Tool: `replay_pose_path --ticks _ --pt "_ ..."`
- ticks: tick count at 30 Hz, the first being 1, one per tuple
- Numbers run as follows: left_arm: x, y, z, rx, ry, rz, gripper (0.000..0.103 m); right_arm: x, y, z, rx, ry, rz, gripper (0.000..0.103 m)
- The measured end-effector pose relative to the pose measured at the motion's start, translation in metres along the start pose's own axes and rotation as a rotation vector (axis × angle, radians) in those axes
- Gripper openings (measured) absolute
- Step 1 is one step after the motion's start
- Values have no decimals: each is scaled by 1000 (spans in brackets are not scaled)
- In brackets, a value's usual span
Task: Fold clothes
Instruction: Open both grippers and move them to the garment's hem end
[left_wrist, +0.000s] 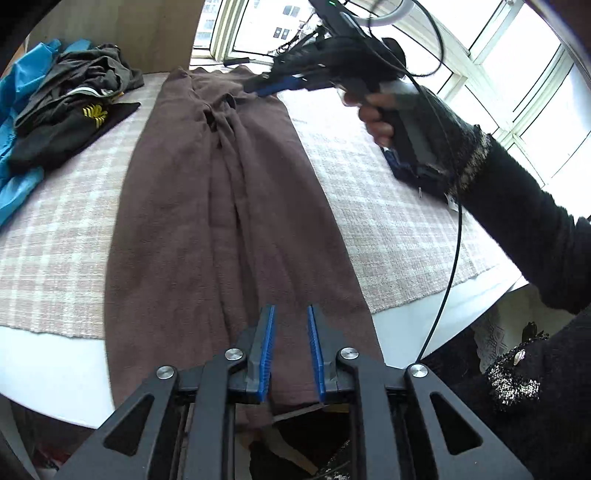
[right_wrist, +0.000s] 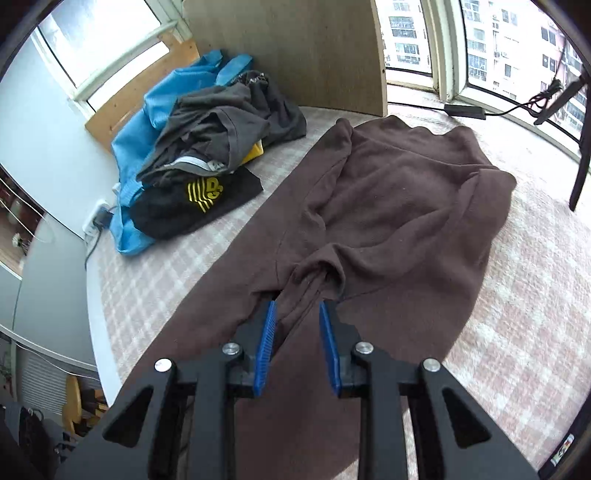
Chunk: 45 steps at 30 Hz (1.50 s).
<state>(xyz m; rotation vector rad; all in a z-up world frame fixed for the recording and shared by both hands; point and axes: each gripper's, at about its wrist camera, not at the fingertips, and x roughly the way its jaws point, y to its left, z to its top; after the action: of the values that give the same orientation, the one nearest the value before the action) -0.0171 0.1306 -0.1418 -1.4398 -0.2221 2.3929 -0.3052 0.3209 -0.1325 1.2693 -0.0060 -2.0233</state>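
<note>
1. Brown fleece trousers (left_wrist: 236, 206) lie lengthwise on a pink-and-white checked cloth (left_wrist: 388, 206) covering a white table (left_wrist: 48, 369); the leg ends hang over the near table edge.
2. Left gripper (left_wrist: 290, 310): blue-padded jaws spread, hovering over the trouser legs near the table edge, nothing between them.
3. Right gripper (right_wrist: 297, 308): jaws spread, poised over the bunched crotch seam; no cloth pinched as far as the right wrist view shows. In the left wrist view it sits at the far waistband end (left_wrist: 275, 86), held by the person's right hand (left_wrist: 376, 118).
4. Clothes pile (right_wrist: 207, 155) beside the trousers, far left: grey garments, a blue jacket (right_wrist: 162, 110), and a black garment (right_wrist: 195, 206) with yellow stripes and print reading roughly "DS"; not fully legible.
5. Windows (right_wrist: 498, 44) show apartment blocks outside.
</note>
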Motion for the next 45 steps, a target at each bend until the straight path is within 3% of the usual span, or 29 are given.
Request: replay_pose_path --ticks 4,7,12,15,18,21,24,28,32,35,39,41,45 --pt "-33 37 -5 4 -20 98 19 -45 15 -63 42 -17 67 25" --pt "-25 56 -8 34 34 134 19 -46 46 -115 31 18 74 25" --pt "6 54 -7 150 86 35 19 -19 98 -190 27 89 -18 26" --pt "23 45 -12 213 120 -46 19 -16 128 -222 21 66 -95 27" --pt "39 32 -27 314 160 -65 21 -23 155 -248 -41 99 -197 27" --pt "27 29 -31 373 155 -118 23 -40 167 -255 9 124 -265 27" --pt "11 37 -30 377 139 -144 24 -54 183 -250 43 19 -262 27" --pt "2 52 -28 358 116 -138 24 -33 196 -236 31 -40 -309 27" --pt "2 61 -32 347 101 -120 24 1 199 -237 49 0 -326 26" --pt "12 55 -40 351 103 -134 24 4 213 -249 32 -18 -359 27" --pt "23 38 -51 398 90 -125 24 -13 206 -254 99 20 -251 27" --pt "16 38 -51 415 96 -114 27 -33 199 -258 148 -21 -265 27" --pt "-7 73 -49 310 84 -80 29 -76 164 -274 334 -132 -360 34"
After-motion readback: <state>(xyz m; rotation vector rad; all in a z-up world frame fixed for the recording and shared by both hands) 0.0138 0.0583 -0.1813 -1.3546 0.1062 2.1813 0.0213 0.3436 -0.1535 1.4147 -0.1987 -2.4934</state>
